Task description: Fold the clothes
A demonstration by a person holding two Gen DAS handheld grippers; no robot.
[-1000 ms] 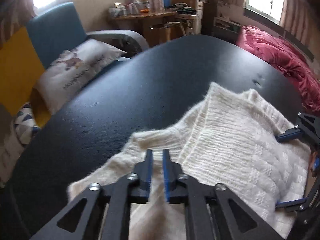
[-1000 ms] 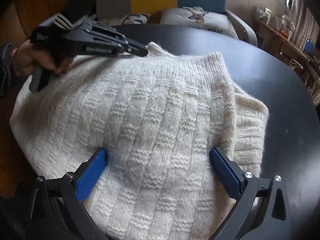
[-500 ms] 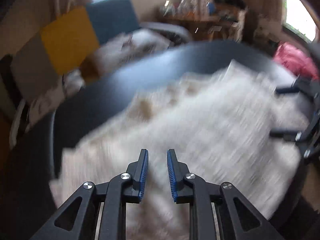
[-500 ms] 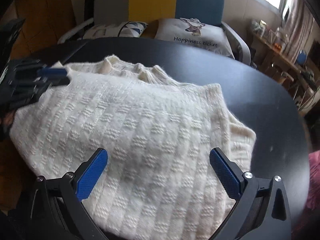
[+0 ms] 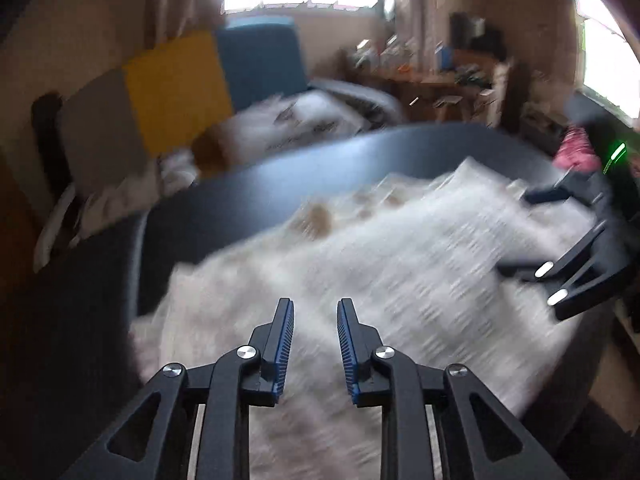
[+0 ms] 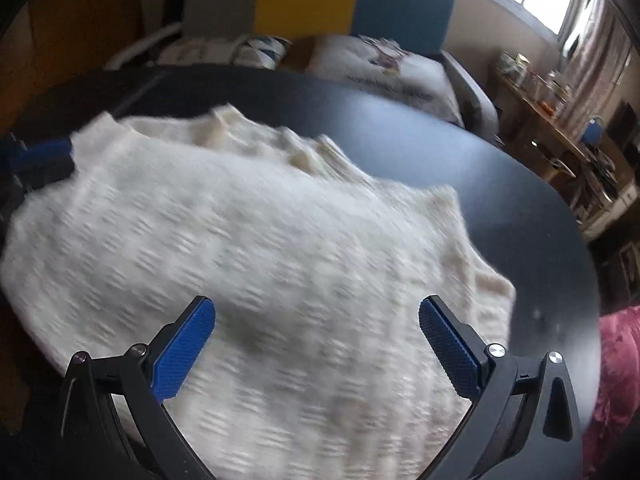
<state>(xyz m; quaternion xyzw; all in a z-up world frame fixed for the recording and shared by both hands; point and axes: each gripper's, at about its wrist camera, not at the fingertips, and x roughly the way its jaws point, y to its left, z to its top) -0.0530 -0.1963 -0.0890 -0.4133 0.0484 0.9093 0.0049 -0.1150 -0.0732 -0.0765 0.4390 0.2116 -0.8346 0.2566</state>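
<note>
A cream knitted sweater (image 6: pixel 248 248) lies folded on the black round table (image 6: pixel 500 200), blurred by motion in both views. My left gripper (image 5: pixel 315 312) hovers over the sweater's (image 5: pixel 400 264) near edge; its jaws are opening and nothing is between them. My right gripper (image 6: pixel 317 316) stands wide open above the sweater's other side, with the knit beneath it and its pads clear of it. Each gripper shows in the other's view: the right gripper (image 5: pixel 560 236) at the right edge, the left gripper (image 6: pixel 40 160) at the far left.
A blue and yellow armchair (image 5: pixel 224 68) with printed cushions (image 6: pixel 396 72) stands behind the table. A cluttered wooden desk (image 6: pixel 552 120) sits under the window. A red quilt (image 6: pixel 616 384) lies off the table's right side.
The left gripper let go of the sweater's edge, widened its jaws and swung back toward the near side. The right gripper lifted a little, staying wide open.
</note>
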